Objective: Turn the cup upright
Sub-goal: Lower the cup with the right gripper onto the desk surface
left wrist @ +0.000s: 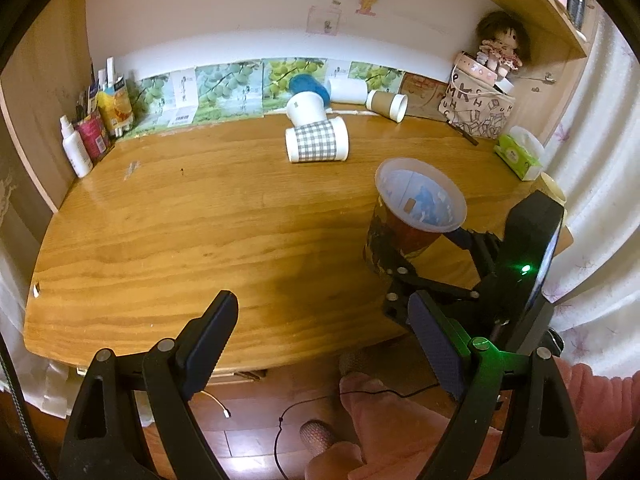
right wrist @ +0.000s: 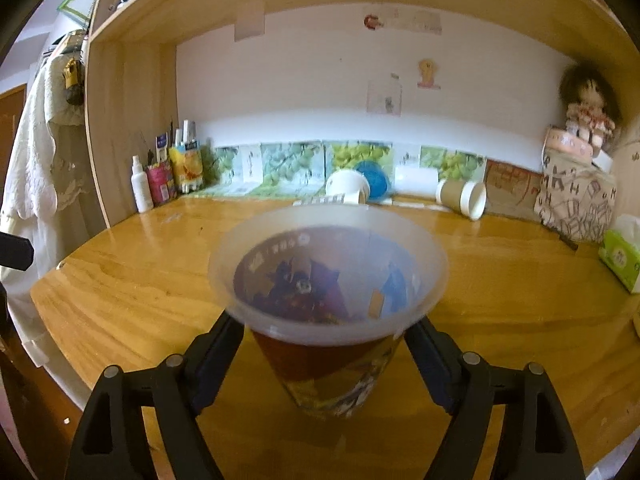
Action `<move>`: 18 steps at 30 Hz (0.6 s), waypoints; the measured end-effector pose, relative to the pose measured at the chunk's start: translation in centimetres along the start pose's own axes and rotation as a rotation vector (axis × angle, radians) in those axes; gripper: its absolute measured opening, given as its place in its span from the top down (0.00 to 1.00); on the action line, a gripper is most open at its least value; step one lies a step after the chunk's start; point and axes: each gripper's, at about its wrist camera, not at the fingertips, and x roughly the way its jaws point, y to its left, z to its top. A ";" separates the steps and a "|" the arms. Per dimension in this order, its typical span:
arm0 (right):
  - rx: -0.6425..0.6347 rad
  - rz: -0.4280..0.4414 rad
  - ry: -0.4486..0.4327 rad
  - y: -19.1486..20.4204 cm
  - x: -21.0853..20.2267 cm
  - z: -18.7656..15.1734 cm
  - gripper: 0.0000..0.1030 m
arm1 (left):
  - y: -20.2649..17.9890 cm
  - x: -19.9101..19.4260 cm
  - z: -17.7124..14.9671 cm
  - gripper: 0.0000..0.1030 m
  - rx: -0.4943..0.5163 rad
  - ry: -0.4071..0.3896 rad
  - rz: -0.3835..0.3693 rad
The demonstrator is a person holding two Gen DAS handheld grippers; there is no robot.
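Note:
A translucent plastic cup (right wrist: pixel 328 280) with a red printed sleeve stands mouth up on the wooden desk (right wrist: pixel 140 280). My right gripper (right wrist: pixel 324 344) is shut on the cup, one finger on each side just under its flared rim. The left wrist view shows the same cup (left wrist: pixel 416 208) at the right with the right gripper (left wrist: pixel 404 264) clamped on it. My left gripper (left wrist: pixel 324 332) is open and empty, above the desk's front edge, left of and nearer than the cup.
Several cups lie on their sides at the back: a checked one (left wrist: pixel 318 144), a white one (left wrist: pixel 306 108), a brown one (left wrist: pixel 388 105), a blue one (left wrist: pixel 310 85). Bottles (left wrist: pixel 74 148) stand back left. A patterned bag (left wrist: pixel 478 114), doll (left wrist: pixel 500 46) and tissue box (left wrist: pixel 518 154) sit back right.

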 end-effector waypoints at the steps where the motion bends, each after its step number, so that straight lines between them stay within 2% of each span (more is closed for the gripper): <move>1: 0.011 0.000 0.021 0.0 -0.1 -0.1 0.21 | 0.1 0.0 -0.1 0.13 -0.007 0.006 -0.001; 8: 0.069 0.016 0.130 -1.5 -2.6 0.5 0.20 | 0.6 -0.3 0.1 0.13 -0.073 0.039 -0.002; 11: 0.124 0.039 0.212 -2.9 -3.7 1.7 0.19 | 0.7 -0.2 0.4 0.13 -0.104 0.052 0.004; 14: 0.166 0.018 0.274 -3.9 -5.2 2.9 0.19 | 0.4 -0.1 1.4 0.13 -0.116 0.063 0.024; 18: 0.198 0.006 0.312 -5.1 -7.2 4.9 0.18 | -0.3 -0.6 3.1 0.13 -0.114 0.054 0.045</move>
